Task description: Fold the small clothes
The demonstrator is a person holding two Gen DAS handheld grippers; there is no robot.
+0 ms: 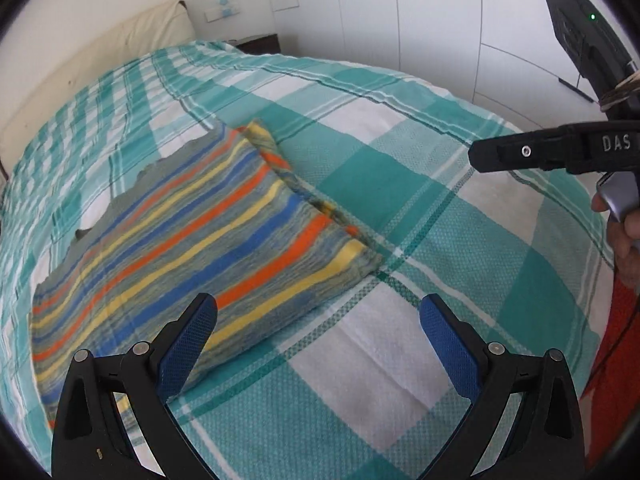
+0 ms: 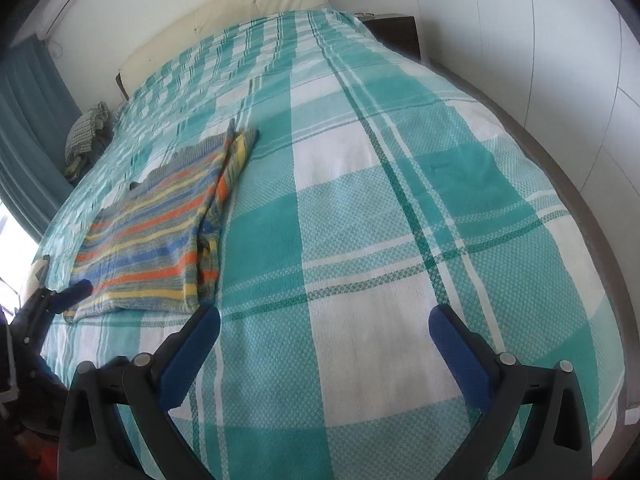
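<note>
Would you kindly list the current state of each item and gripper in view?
Striped garment: partly folded, flat on bedspread.
Bedspread: spread smooth.
Left gripper: open, empty.
Right gripper: open, empty.
Checked cloth: crumpled at bed's far edge.

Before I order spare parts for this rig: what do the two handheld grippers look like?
Both the left gripper and right gripper have black plastic frames with silver pivot pins and textured blue finger pads. The right one, seen sideways, bears white "DAS" lettering and a green indicator light.
</note>
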